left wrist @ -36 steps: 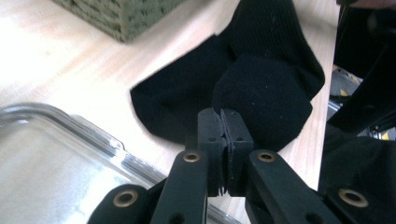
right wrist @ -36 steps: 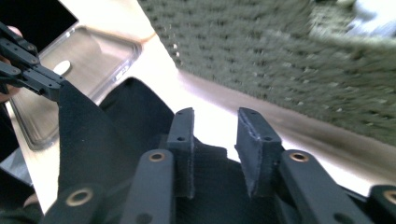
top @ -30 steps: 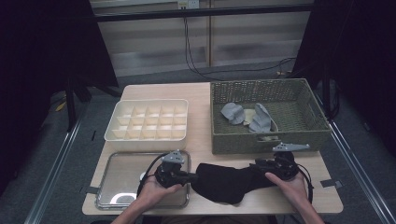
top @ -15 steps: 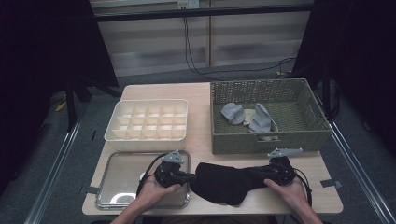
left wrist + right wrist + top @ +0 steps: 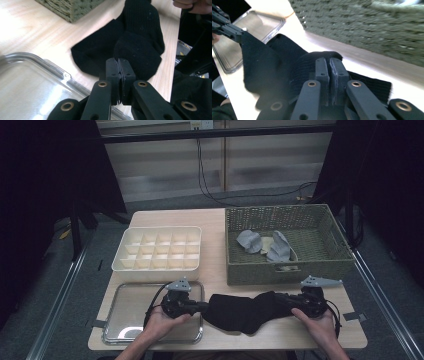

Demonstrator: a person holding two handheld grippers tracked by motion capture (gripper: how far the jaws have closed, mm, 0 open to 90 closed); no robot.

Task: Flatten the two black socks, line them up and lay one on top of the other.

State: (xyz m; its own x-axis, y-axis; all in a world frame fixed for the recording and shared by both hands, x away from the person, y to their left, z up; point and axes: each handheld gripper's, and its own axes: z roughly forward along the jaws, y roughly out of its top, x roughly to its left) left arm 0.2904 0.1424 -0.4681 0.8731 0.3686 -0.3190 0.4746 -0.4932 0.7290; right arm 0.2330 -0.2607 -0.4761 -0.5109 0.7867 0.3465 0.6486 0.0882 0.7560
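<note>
Low over table edge, both hands level, left gripper [image 5: 202, 307] & right gripper [image 5: 280, 299] fingers just clenched on black sock [image 5: 240, 312] ends.

Both hands come in from six o'clock. The left gripper [image 5: 202, 307] points to three o'clock, pinched tight. The right gripper [image 5: 280, 300] points to nine o'clock; its jaws have just been closing.

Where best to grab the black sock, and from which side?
At its two ends, level with the table. The black sock lies flat and stretched across the front edge, so each end offers a thin fold to pinch. The left gripper and the right gripper each come in from their own side, jaws shut on it.
</note>
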